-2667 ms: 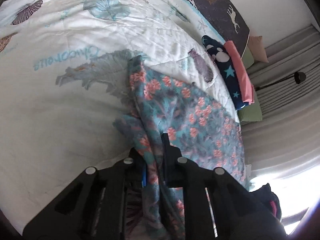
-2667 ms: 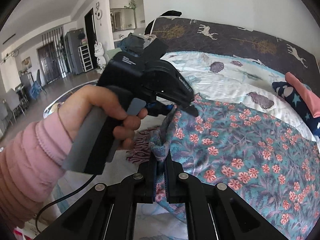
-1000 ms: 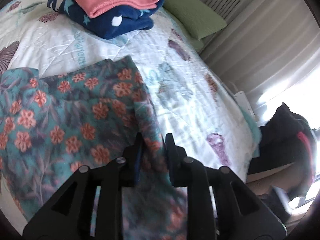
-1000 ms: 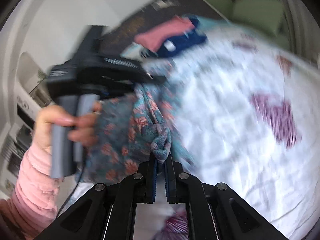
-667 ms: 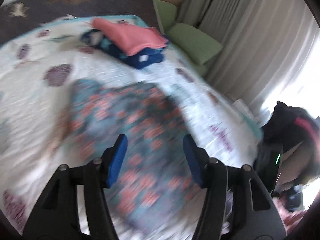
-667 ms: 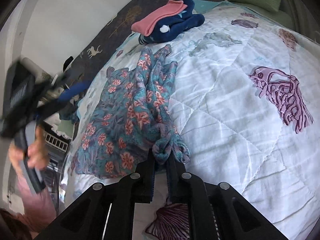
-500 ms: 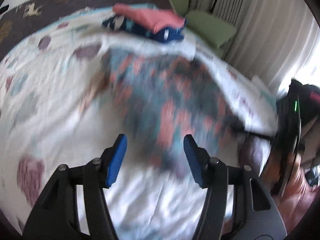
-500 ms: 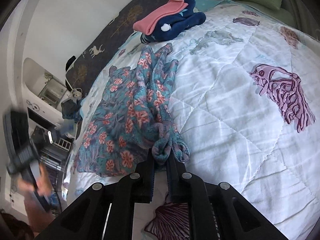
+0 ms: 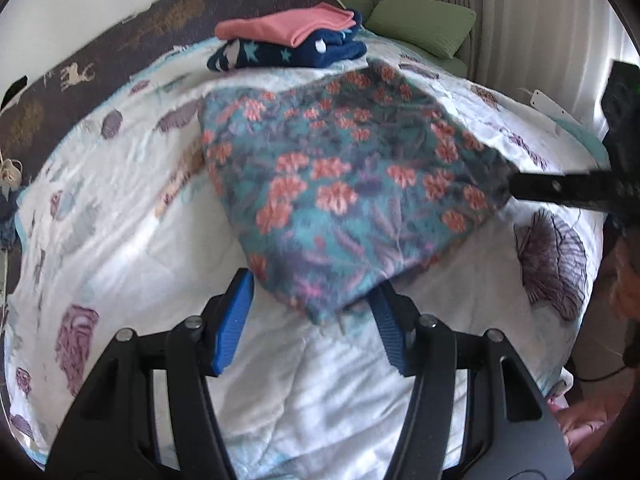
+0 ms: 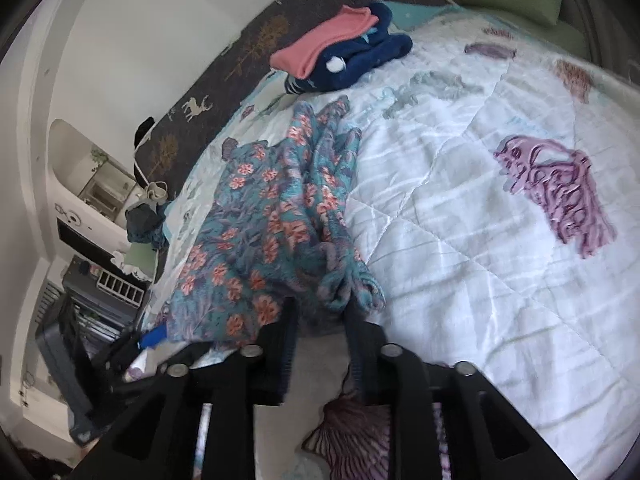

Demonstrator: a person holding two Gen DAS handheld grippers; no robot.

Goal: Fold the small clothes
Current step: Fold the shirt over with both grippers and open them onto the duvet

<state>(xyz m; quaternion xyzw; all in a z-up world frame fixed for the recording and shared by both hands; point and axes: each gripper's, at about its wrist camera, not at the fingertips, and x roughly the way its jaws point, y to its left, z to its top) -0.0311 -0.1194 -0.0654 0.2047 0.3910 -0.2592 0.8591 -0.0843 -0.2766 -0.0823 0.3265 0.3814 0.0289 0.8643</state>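
A teal garment with orange flowers [image 9: 344,200] lies on the white quilt [image 9: 120,248], folded over into a rough rectangle. My left gripper [image 9: 310,312] is open, its blue pads either side of the garment's near corner, holding nothing. In the left wrist view the right gripper [image 9: 516,188] reaches in from the right at the garment's right corner. In the right wrist view the garment [image 10: 272,240] lies bunched just ahead of my right gripper [image 10: 320,320], whose jaws stand apart with a fold of cloth at their tips.
A stack of folded clothes, pink on navy with stars [image 9: 292,40], sits at the head of the bed; it also shows in the right wrist view [image 10: 344,52]. Green pillows [image 9: 420,24] lie behind. A dark headboard cover with deer [image 9: 80,72] runs along the wall.
Both grippers were shut on the garment and carried it across the bed. The left gripper let go and pulled back. The right jaws have now opened too.
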